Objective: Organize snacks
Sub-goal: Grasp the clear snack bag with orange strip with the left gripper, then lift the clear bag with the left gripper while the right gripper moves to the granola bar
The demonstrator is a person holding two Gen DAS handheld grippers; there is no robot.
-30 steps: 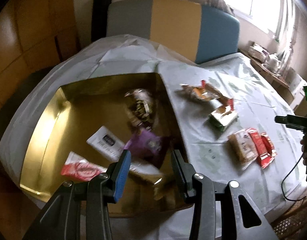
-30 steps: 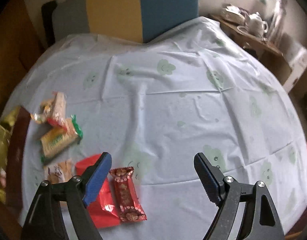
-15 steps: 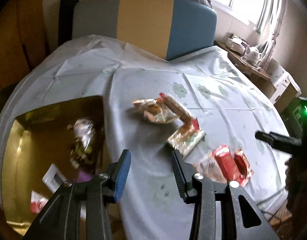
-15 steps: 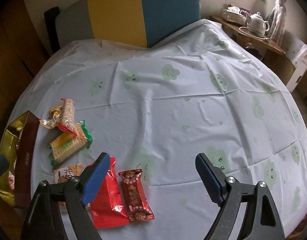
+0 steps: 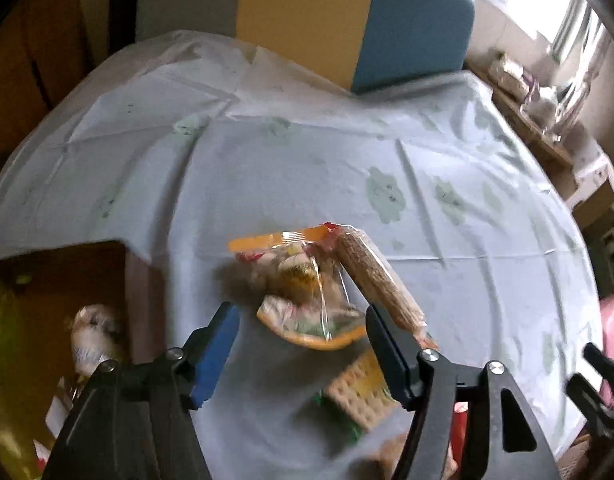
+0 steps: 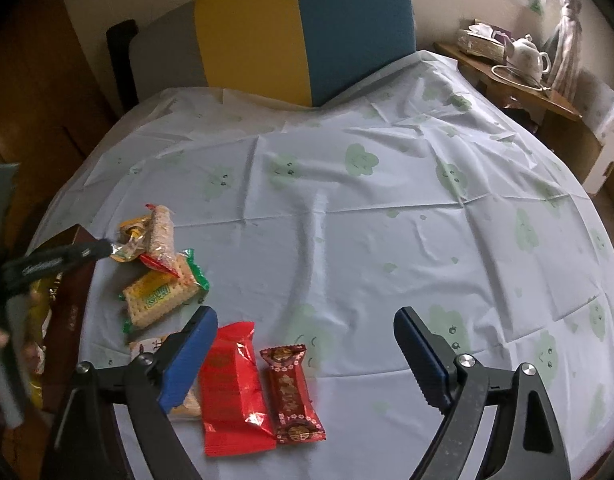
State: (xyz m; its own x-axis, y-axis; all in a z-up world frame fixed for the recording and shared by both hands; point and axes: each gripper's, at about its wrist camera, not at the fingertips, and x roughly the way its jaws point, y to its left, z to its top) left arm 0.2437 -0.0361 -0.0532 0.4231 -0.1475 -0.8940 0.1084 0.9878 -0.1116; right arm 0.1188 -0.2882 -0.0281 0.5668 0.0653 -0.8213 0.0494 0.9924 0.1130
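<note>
Snacks lie in a bunch at the near left of the table (image 6: 387,208), on a pale cloth with green clouds. A clear bag (image 5: 303,292) with orange ends sits farthest back. A long brown bar (image 5: 381,276) leans on its right side. Nearer is a cracker pack (image 6: 159,294) with green ends, then a red pack (image 6: 231,388) and a dark red candy (image 6: 291,392) side by side.

The left gripper (image 5: 299,344) is opening wide, just over the clear bag. Its tips are on each side of the bag's near edge but do not press on it, so it has hold of nothing. The right gripper (image 6: 307,356) is opening a bit more too. The red pack and the candy lie between its tips on the cloth, not held.

The clear bag looks light, soft and crinkly. I think it will be slippery, and the bits inside could break if squeezed hard. A pinch across its middle looks safest, because a flat sealed end could slide out. The brown bar rests on it, so it may roll off when the bag goes up.

A gold box (image 5: 3,360) sits at the left edge of the table. A small wrapped snack (image 5: 93,338) and a few more blurry packs are inside it.
</note>
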